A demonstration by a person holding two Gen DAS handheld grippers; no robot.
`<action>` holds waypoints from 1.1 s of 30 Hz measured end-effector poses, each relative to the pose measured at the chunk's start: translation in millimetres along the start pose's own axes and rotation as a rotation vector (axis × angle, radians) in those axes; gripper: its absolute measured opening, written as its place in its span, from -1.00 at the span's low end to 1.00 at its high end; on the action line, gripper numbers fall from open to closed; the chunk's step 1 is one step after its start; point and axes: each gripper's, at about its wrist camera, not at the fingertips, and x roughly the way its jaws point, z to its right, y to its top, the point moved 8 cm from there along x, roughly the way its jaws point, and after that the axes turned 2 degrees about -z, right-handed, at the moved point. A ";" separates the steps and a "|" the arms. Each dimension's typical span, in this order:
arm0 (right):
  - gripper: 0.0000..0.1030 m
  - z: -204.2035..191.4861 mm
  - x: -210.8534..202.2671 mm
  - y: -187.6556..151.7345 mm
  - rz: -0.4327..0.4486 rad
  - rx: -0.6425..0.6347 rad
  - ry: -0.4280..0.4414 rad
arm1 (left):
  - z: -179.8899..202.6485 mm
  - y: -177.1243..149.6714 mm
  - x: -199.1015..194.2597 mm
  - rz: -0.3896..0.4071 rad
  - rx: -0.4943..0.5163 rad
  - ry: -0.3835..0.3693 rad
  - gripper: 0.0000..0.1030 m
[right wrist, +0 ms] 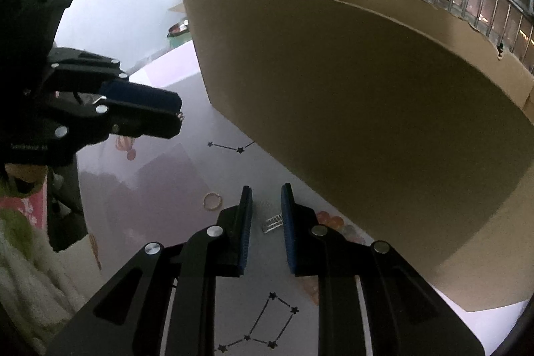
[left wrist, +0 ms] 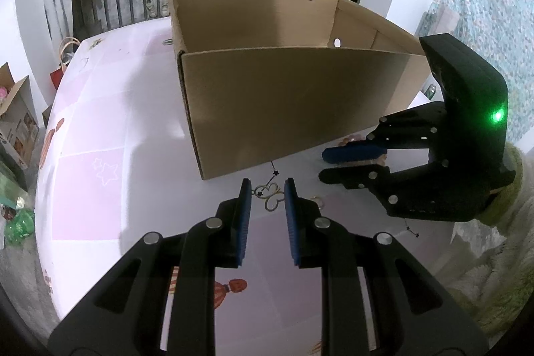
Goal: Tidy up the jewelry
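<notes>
My left gripper (left wrist: pixel 267 189) is shut on a gold butterfly-shaped piece (left wrist: pixel 272 198), pinched between its blue pads just above the table. From the right wrist view only a glint of that piece shows at the left gripper's (right wrist: pixel 180 119) tips. My right gripper (right wrist: pixel 266 197) is closed on a small silver piece with a ladder pattern (right wrist: pixel 273 222), which rests against its right pad. It (left wrist: pixel 322 164) hovers low, right of the left one. A gold ring (right wrist: pixel 212 201) lies loose on the table between the two grippers. The open cardboard box (left wrist: pixel 283 105) stands just beyond both.
The pink table cover (left wrist: pixel 100 122) has printed stars and cartoon figures. The box's tall near wall (right wrist: pixel 367 105) blocks the way ahead. A fuzzy sleeve (left wrist: pixel 500 256) is behind the right gripper. Cartons and bags (left wrist: pixel 16 122) sit on the floor to the left.
</notes>
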 end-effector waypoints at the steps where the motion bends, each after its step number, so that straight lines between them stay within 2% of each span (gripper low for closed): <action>1: -0.65 -0.4 -0.3 0.1 -0.003 -0.001 0.000 | 0.5 0.8 -0.1 0.001 -0.002 -0.001 -0.64; 7: -0.65 1.5 -9.2 -4.1 0.003 0.036 -0.002 | 2.2 0.8 -0.1 0.003 0.003 -0.003 -0.64; 12: -0.64 9.1 -25.8 -8.3 0.024 0.149 0.031 | 3.1 0.4 0.2 0.007 0.004 -0.006 -0.64; 16: -0.64 7.6 -26.8 -22.7 -0.007 0.223 0.052 | 3.6 -1.1 0.7 0.005 0.005 -0.009 -0.64; 19: -0.64 5.0 -17.4 -25.9 -0.024 0.224 0.009 | 3.5 -1.3 1.0 0.003 0.006 -0.012 -0.64; 27: -0.64 10.8 -8.6 -14.0 0.009 0.220 -0.072 | 0.4 0.4 0.1 -0.001 0.007 -0.013 -0.64; 30: -0.74 9.8 -8.7 -14.8 0.013 0.204 -0.103 | -0.3 1.2 -0.3 -0.003 0.008 -0.013 -0.64; 33: -0.83 11.3 -9.9 -15.5 0.013 0.223 -0.091 | -0.5 1.2 0.7 -0.005 0.006 -0.013 -0.64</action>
